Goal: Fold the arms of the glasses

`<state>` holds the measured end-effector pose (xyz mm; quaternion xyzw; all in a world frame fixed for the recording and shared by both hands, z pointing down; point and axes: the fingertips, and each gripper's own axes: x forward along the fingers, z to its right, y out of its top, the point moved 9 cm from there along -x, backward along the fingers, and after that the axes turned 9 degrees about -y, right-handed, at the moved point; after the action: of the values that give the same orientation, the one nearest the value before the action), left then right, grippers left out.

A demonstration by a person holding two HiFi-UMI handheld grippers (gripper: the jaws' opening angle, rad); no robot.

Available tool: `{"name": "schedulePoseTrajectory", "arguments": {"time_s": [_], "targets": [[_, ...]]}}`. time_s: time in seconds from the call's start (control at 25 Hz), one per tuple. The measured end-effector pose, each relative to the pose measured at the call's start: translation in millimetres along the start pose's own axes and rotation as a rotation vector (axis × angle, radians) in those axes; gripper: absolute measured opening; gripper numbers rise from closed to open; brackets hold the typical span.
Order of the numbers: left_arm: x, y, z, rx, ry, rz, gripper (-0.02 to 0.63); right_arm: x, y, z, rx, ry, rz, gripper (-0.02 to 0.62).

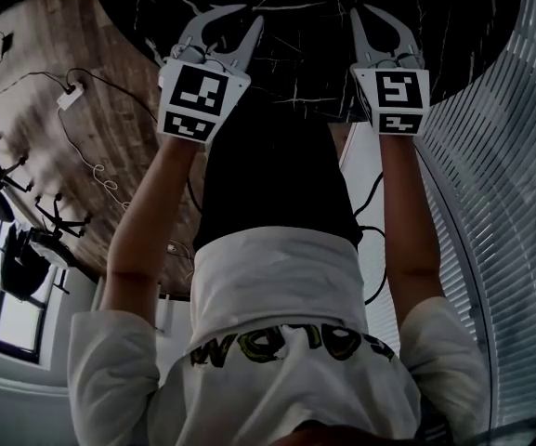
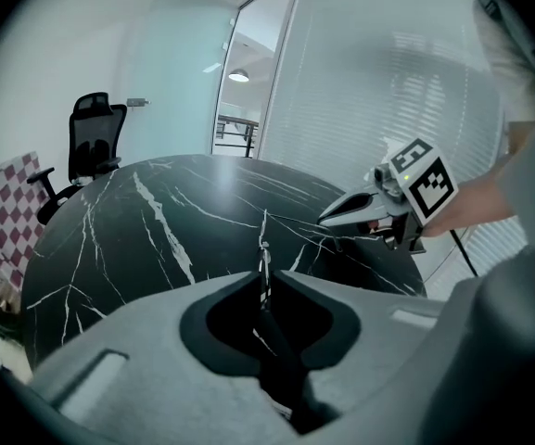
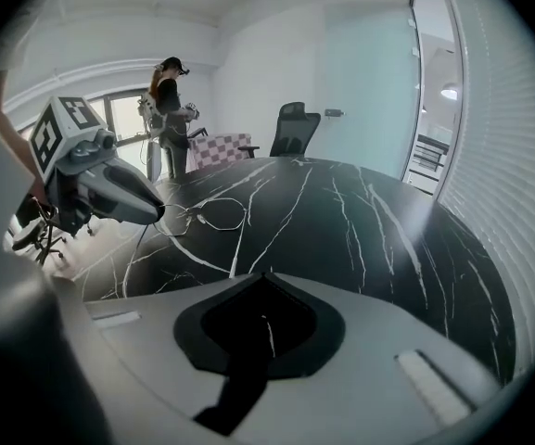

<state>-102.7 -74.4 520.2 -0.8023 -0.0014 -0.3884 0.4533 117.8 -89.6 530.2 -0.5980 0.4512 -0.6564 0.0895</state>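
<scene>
Listing first the glasses (image 3: 202,215): a thin wire frame on the black table (image 3: 369,230). They show only in the right gripper view, just beyond the tip of the left gripper (image 3: 159,213).

Progress: we judge the fold not begun. A fine line runs from the frame toward that tip, likely an arm still out, though we cannot separate it from the table's white veins. By our reading both arms are left to fold.

Left gripper: jaws a narrow slit apart. A bright streak shows in the slit, vein or metal we cannot say, and we see no sure grip.

Right gripper (image 3: 266,275): jaws together, nothing between them, over the table and apart from the glasses.

Hidden or unclear:
- The glasses are lost against the dark top in the head view and the left gripper view.
- The hinges are too small to read.
- Contact between the left tip and the frame is undecided.
</scene>
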Motion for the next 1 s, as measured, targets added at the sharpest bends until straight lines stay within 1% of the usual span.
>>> {"name": "schedulePoseTrajectory", "arguments": {"time_s": [0.08, 0.12, 0.32, 0.64, 1.0], "targets": [[1.0, -0.4, -0.3, 0.005, -0.005, -0.001, 0.008, 2.8, -2.4, -1.3, 0.0, 0.003, -0.006, 0.002], [1.0, -0.4, -0.2, 0.01, -0.006, -0.002, 0.003, 3.6, -3.3, -2.6, 0.001, 0.006, -0.008, 0.002], [1.6, -1.2, -1.3, 0.015, -0.017, -0.003, 0.002, 6.7, -6.5, -10.2, -0.003, 0.025, -0.014, 0.002], [3.5, 1.5, 0.6, 0.014, -0.031, -0.004, 0.0, 5.2, -0.9, -21.7, -0.014, 0.062, 0.0, 0.002], [2.9, 1.0, 4.3, 0.016, -0.038, -0.017, 0.0, 5.3, 2.8, -39.0, -0.046, 0.103, 0.008, 0.002]]}}
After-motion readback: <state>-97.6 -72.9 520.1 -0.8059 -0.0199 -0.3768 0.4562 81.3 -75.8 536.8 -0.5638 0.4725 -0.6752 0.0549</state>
